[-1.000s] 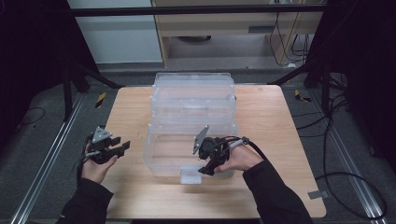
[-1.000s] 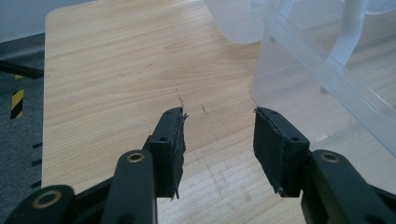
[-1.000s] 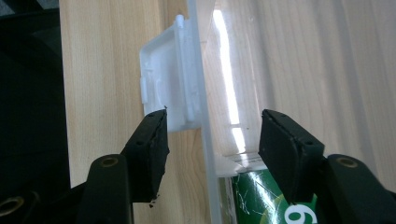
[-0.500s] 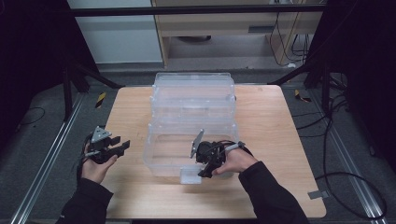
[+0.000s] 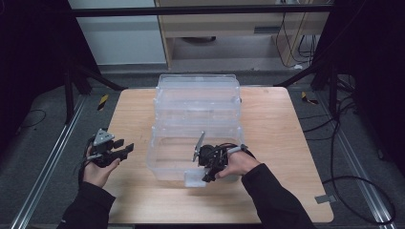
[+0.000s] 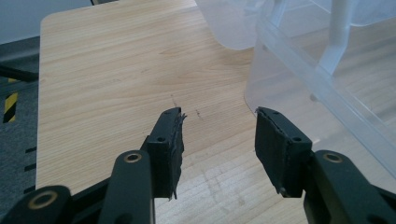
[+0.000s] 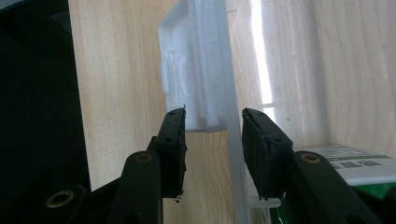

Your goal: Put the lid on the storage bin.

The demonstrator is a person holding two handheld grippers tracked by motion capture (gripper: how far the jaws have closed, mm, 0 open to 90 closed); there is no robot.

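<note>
Clear plastic bin lies lengthwise across table, latch facing the person.

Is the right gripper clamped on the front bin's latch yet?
Not yet: right gripper straddles the latch, jaws closing, gaps still visible.

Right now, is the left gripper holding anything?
No, the left gripper has open jaws with just bare table between them, beside the clear box.

No wording can be read anywhere. A white printed label on a green-edged pack at the lower right of the right gripper view carries small dark print, possibly a barcode line, too blurred to make out.
</note>
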